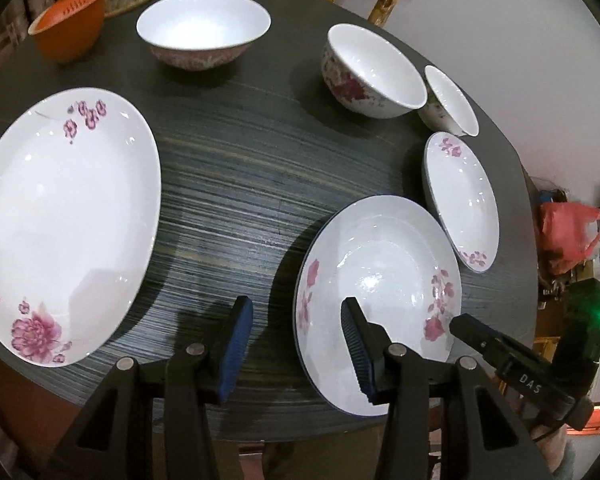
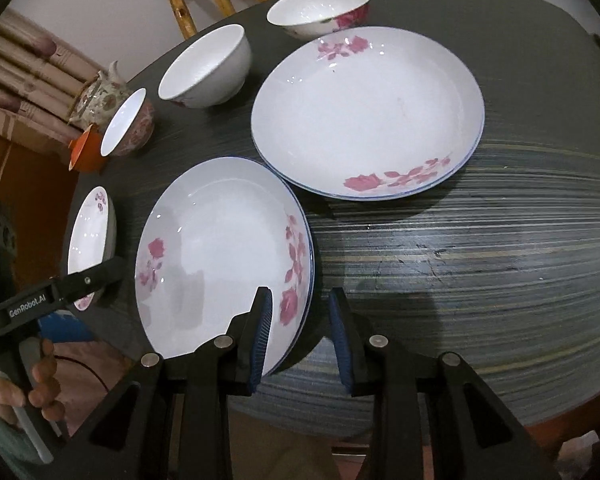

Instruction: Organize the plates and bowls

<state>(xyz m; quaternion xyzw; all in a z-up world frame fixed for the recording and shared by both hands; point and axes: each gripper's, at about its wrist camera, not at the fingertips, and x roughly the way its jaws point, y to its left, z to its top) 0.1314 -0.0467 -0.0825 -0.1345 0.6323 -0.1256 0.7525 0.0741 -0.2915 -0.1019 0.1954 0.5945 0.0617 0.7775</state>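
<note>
Two grippers nearest, both empty. Left gripper (image 1: 298, 344): fingers about half open, one over the near rim of the deep plate (image 2: 220, 248). Right gripper (image 2: 300, 332): fingers narrower but apart, straddling that plate's right rim with no press seen.

Progress: judged barely begun. Everything sits apart on the counter (image 1: 240, 180) and no bowls are nested.

Count:
- Plates, 3: deep near centre, oval (image 1: 68, 208) left, round (image 2: 364, 112) farther right. Doubled rim lines may hide plates beneath; cannot tell.
- Bowls, 3, far side: (image 1: 204, 28), (image 1: 372, 68), (image 1: 450, 100).
- Orange cup (image 1: 68, 28), 1, far left.
</note>
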